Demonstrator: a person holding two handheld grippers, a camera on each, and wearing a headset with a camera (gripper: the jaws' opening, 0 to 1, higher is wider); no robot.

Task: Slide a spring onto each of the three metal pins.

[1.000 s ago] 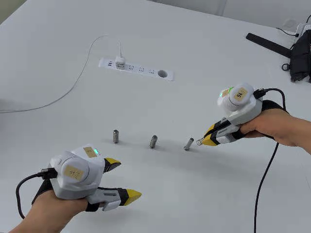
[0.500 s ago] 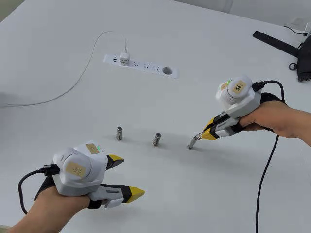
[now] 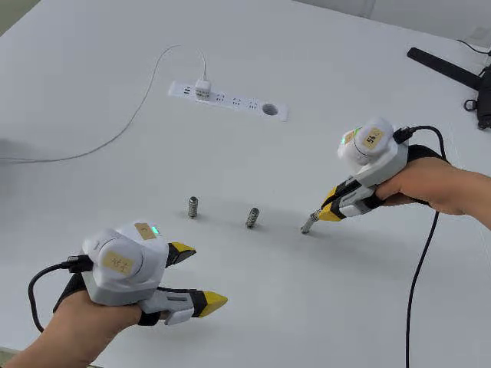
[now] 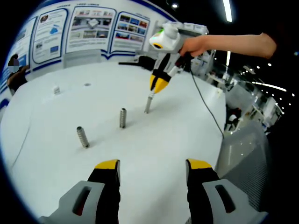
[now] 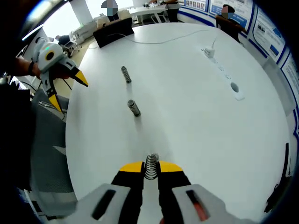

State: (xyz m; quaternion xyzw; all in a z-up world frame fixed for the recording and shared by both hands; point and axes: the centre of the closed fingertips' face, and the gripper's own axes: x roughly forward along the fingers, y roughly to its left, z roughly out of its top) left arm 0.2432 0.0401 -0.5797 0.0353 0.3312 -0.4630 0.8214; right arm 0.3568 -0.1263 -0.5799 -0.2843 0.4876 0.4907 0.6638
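- Yellow-tipped jaws of the right gripper (image 5: 151, 169) are narrow, pinching a small coiled steel spring (image 5: 150, 164).
- Spring's free end meets the top of the short grey metal pin (image 3: 307, 225) farthest right in the row. Cannot tell how far it is on.
- That pin leans toward the gripper.
- Right hand (image 3: 422, 186) comes in from the right, with the gripper angled down and left at the white tabletop (image 3: 322, 307).
- Middle pin (image 3: 252, 217) and left pin (image 3: 193, 206) stand upright, and each wears a spring.
- Left gripper (image 4: 153, 164) has its jaws spread wide, holding nothing and touching nothing.
- Left hand (image 3: 77, 330) is low at the near-left, gripper rolled sideways, tips pointing right, well short of the pins.
- White power strip (image 3: 228, 100) lies far back with one plug in it.
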